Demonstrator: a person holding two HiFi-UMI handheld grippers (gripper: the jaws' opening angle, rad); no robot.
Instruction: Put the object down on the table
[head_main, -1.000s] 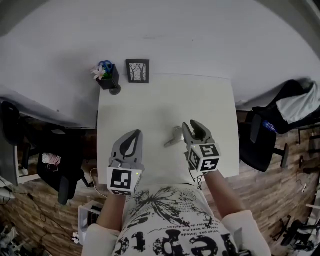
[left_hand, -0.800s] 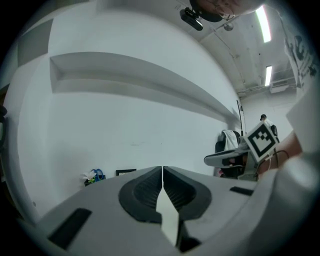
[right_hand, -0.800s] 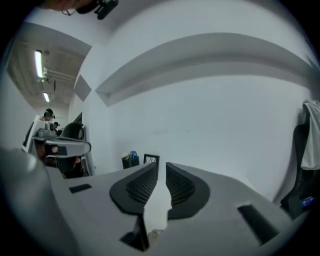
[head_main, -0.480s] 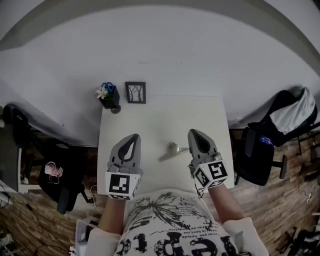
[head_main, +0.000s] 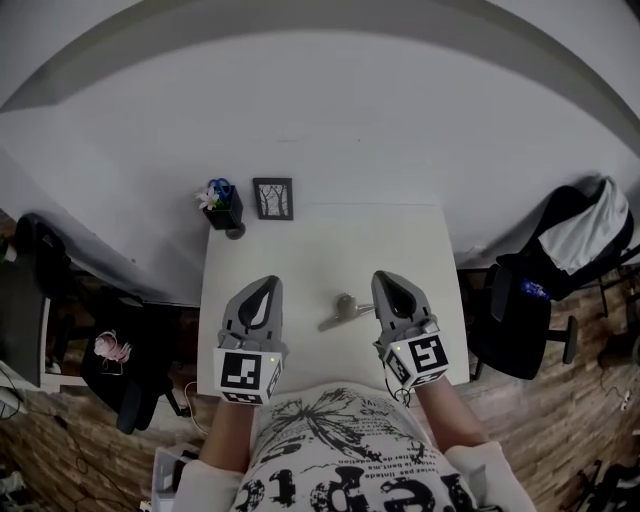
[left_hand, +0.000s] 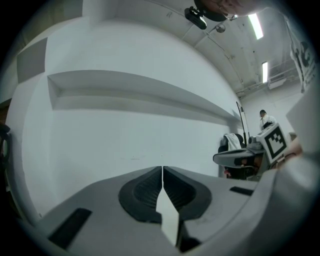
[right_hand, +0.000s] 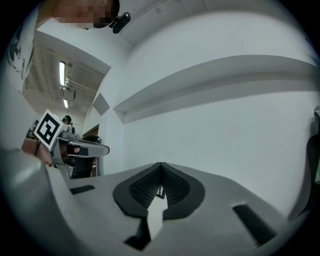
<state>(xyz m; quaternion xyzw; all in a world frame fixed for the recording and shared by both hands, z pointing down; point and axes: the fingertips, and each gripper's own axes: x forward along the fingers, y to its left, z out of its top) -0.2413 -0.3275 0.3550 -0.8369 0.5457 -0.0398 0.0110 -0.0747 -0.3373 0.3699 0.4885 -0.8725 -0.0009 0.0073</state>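
Gripping state, right: right gripper (head_main: 384, 281) is clenched on nothing; in the right gripper view its jaws meet tip to tip, with only bare wall beyond.
Gripping state, left: left gripper (head_main: 267, 284) is likewise closed and empty, its jaws pressed together along one seam in the left gripper view.
Position of grippers: both hover over the lower part of the table (head_main: 330, 235), side by side, tips pointing toward the top of the frame.
Hazard: the placing looks done, so the likely fault now is a knock. A sideways swing of the right gripper toward frame left could catch the piece and push or spin it across the smooth top.
Hazard, second: the piece lies in the lower half of the table, nearer the person's edge, so a dragged sleeve or gripper could slide it toward that edge.
Task item: grey object (head_main: 342, 307), long and metallic-looking with a rounded end, lies flat on the table at frame centre.
Relation to grippers: it sits between the two, just left of the right gripper's jaws, apart from both and nearer the right.
Further items: pen pot (head_main: 222, 206) and picture frame (head_main: 273, 198) at the table's upper-left corner, well apart from the object.
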